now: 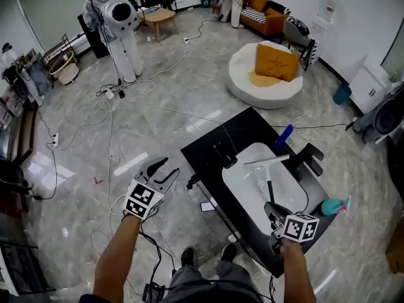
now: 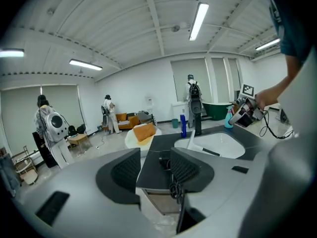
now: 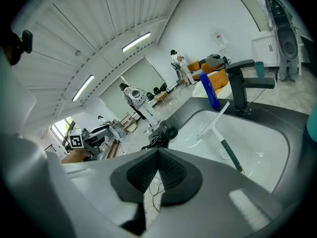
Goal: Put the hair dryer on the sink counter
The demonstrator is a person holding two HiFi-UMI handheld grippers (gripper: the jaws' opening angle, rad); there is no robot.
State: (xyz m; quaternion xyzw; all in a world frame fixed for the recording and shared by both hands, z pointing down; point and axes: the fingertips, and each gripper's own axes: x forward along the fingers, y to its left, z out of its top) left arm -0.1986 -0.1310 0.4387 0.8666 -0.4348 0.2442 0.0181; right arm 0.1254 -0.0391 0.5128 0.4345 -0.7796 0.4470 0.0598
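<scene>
Patterned marker cube (image 1: pixel 298 227) atop right gripper (image 1: pixel 271 208)

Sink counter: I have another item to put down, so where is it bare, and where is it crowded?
Bare: the far corner of the sink counter, between the hair dryer and the blue bottle. A narrow strip also runs between the basin and the near edge. Crowded: the side with the faucet and teal spray bottle. A squeegee lies in the basin.
</scene>
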